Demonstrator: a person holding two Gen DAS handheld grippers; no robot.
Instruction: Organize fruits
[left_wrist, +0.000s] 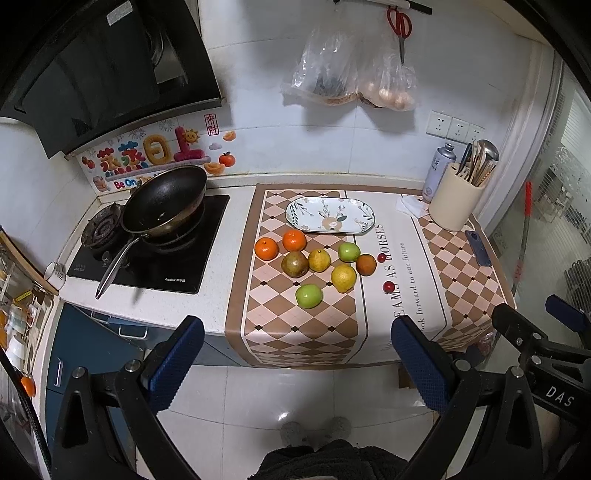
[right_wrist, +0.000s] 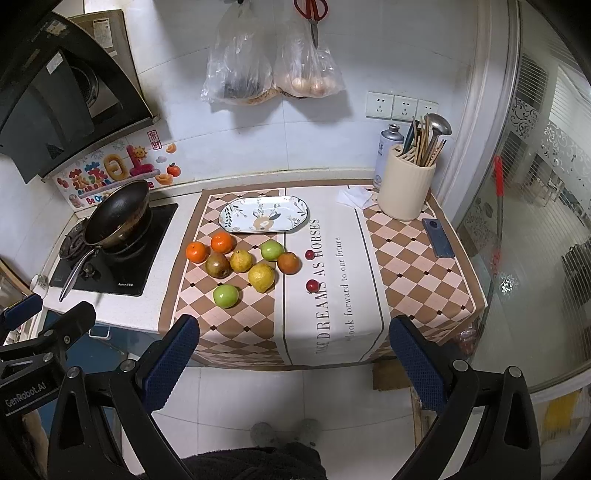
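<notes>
A bunch of loose fruit is scattered on the checkered mat, just in front of the empty oval plate (left_wrist: 330, 215): two oranges (left_wrist: 266, 248) (left_wrist: 294, 240) are parked side by side at the left, with a brownish pear (left_wrist: 294, 263) and a yellow pear (left_wrist: 319, 260) touching right below them. A green apple (left_wrist: 349, 252) and a darker orange (left_wrist: 366, 264) are found further right, a lemon (left_wrist: 343, 277) sits nearer the front, and another green apple (left_wrist: 308, 295) is left on its own closest to the mat's front edge. Two small red fruits (left_wrist: 381, 257) (left_wrist: 388, 286) are spotted apart on the white lettered strip.

The plate (right_wrist: 264, 214) lies at the back of the mat (right_wrist: 413, 266); the fruits (right_wrist: 242, 260) cluster just before it — stove (right_wrist: 122, 254) left, utensil holder (right_wrist: 404, 192) and phone (right_wrist: 437, 237) right.
</notes>
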